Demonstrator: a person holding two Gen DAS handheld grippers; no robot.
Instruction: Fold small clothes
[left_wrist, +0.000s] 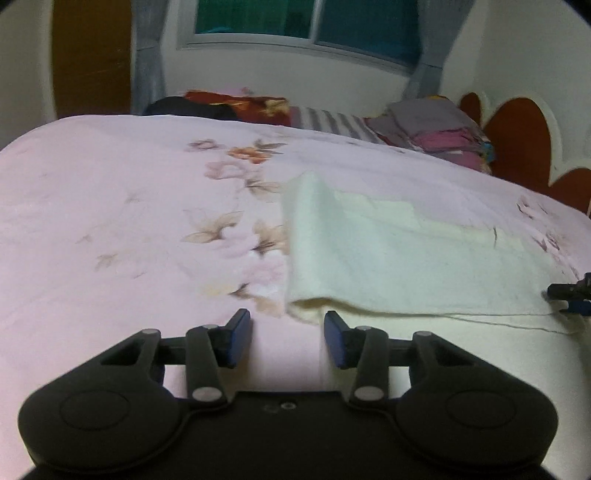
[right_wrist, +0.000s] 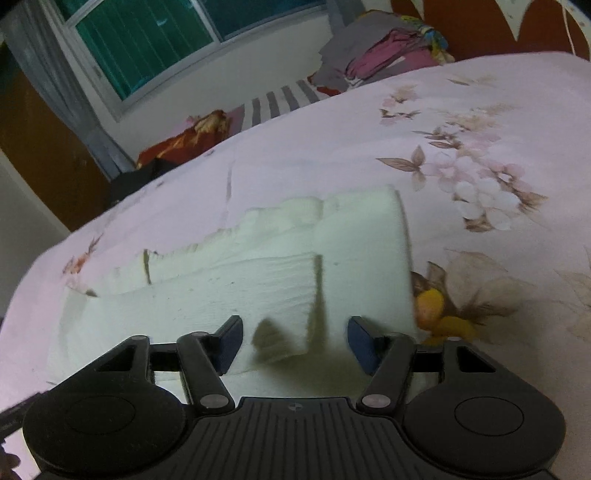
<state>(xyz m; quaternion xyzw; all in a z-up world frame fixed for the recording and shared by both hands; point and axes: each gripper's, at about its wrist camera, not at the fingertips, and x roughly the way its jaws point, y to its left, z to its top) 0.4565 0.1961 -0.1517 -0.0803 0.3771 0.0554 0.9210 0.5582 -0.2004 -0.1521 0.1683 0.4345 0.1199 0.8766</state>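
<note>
A pale cream garment (left_wrist: 399, 258) lies spread on the pink floral bedsheet (left_wrist: 110, 221), with stepped, uneven layers along its far side. My left gripper (left_wrist: 288, 339) is open just before the garment's near left corner, and only sheet and the garment's edge show between its blue pads. In the right wrist view the same garment (right_wrist: 258, 280) fills the middle. My right gripper (right_wrist: 295, 345) is open over its near part. A raised fold (right_wrist: 291, 332) of the garment stands between the pads, which do not press on it. The right gripper's tip (left_wrist: 570, 295) shows at the right edge of the left wrist view.
A stack of folded grey and pink clothes (left_wrist: 439, 129) sits at the bed's far right by the red headboard (left_wrist: 517, 147). A red patterned cloth (left_wrist: 243, 103) and a striped one (left_wrist: 332, 120) lie along the far edge below the window (left_wrist: 306, 22).
</note>
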